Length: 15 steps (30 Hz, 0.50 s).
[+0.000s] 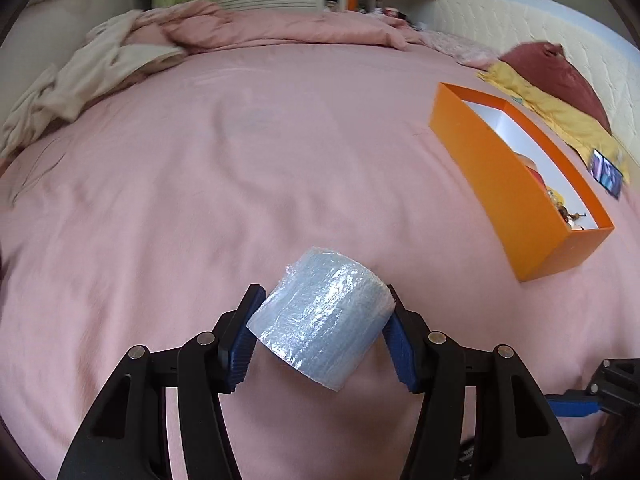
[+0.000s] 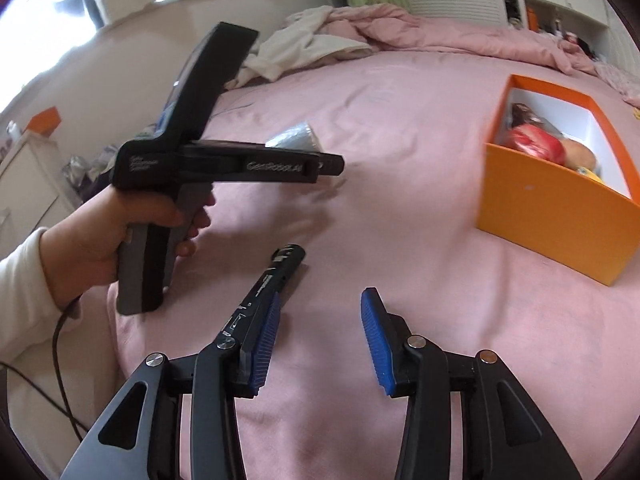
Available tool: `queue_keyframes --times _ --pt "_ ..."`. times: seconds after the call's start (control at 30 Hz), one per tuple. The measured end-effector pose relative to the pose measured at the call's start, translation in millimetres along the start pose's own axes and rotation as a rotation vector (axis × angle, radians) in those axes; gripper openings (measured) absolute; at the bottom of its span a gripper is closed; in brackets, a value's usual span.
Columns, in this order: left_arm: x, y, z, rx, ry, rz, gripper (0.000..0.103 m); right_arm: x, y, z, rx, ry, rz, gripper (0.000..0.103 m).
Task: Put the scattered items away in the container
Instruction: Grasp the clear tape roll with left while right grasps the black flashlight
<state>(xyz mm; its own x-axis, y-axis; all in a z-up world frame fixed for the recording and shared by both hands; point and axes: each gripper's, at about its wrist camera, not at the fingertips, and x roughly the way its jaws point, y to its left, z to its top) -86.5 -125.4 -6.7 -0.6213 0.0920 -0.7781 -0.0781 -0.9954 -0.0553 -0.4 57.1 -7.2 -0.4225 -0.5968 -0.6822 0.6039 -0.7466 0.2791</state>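
Nearest in the left wrist view, the left gripper (image 1: 322,322) pinches a roll wrapped in clear film (image 1: 322,316) between its blue jaws, lifted off the pink bed sheet (image 1: 240,160). In the right wrist view, the right gripper (image 2: 320,336) has its jaws spread with only sheet between them; a black pen-like tube (image 2: 276,276) lies on the sheet just beside its left jaw. A hand (image 2: 120,236) in a white sleeve holds the left gripper's handle above the bed's left edge, a cable trailing from it.

Beyond the jaws the sheet runs wide and bare — open room all the way to the orange box (image 1: 516,184), which sits toward the bed's right side, open-topped, with red and yellow items already inside. Past the box lie a yellow cloth (image 1: 552,108) and a dark red pillow (image 1: 556,72) against the padded headboard (image 1: 520,28). At the far edge a crumpled pink duvet (image 1: 280,30) and cream clothing (image 1: 80,80) are heaped.
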Motion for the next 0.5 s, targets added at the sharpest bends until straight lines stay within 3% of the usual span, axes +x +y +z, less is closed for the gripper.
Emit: queue_keyframes --times 0.1,0.23,0.33,0.5 --pt "-15 27 -8 -0.121 -0.027 0.01 0.058 7 5 6 0.023 0.014 0.051 0.042" --pt "-18 40 -12 -0.139 -0.031 0.051 0.058 8 19 7 0.106 -0.01 0.077 0.052" --pt "-18 44 -14 -0.164 -0.037 0.049 0.058 21 34 8 0.134 0.016 0.098 0.052" --pt "-19 53 -14 -0.212 -0.043 0.047 0.058 33 60 4 0.061 0.038 0.022 0.054"
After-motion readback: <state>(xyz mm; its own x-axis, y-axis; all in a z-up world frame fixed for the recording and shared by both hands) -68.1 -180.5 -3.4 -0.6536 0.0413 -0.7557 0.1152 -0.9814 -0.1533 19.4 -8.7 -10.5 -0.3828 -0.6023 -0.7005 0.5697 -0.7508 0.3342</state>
